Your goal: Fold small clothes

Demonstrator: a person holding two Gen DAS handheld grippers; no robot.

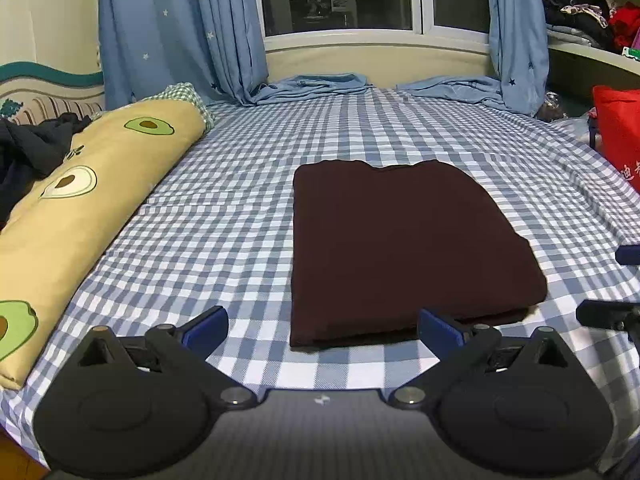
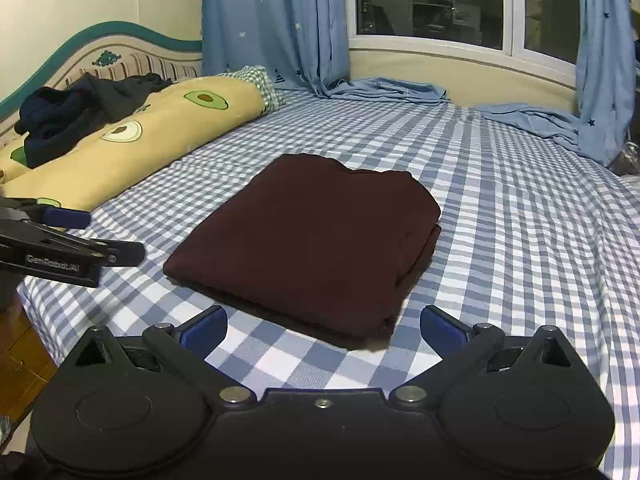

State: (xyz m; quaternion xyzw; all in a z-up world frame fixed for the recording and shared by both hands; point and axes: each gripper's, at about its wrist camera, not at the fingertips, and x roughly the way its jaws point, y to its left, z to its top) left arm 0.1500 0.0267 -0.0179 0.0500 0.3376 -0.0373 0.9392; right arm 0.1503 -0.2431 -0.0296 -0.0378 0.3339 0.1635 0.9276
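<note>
A dark maroon garment point(image 1: 400, 248) lies folded into a flat rectangle on the blue-and-white checked bed sheet point(image 1: 224, 216). It also shows in the right wrist view point(image 2: 312, 240). My left gripper point(image 1: 322, 330) is open and empty, just short of the garment's near edge. My right gripper point(image 2: 324, 330) is open and empty, just short of the garment's near right corner. The left gripper also appears at the left edge of the right wrist view point(image 2: 86, 236). The right gripper's fingers point(image 1: 612, 314) show at the right edge of the left wrist view.
A yellow avocado-print bolster point(image 1: 92, 184) lies along the left with dark clothes point(image 2: 80, 108) piled on it. Blue star curtains point(image 1: 180, 32) hang by the window and pool on the bed's far side. A red bag point(image 1: 620, 136) stands at the right.
</note>
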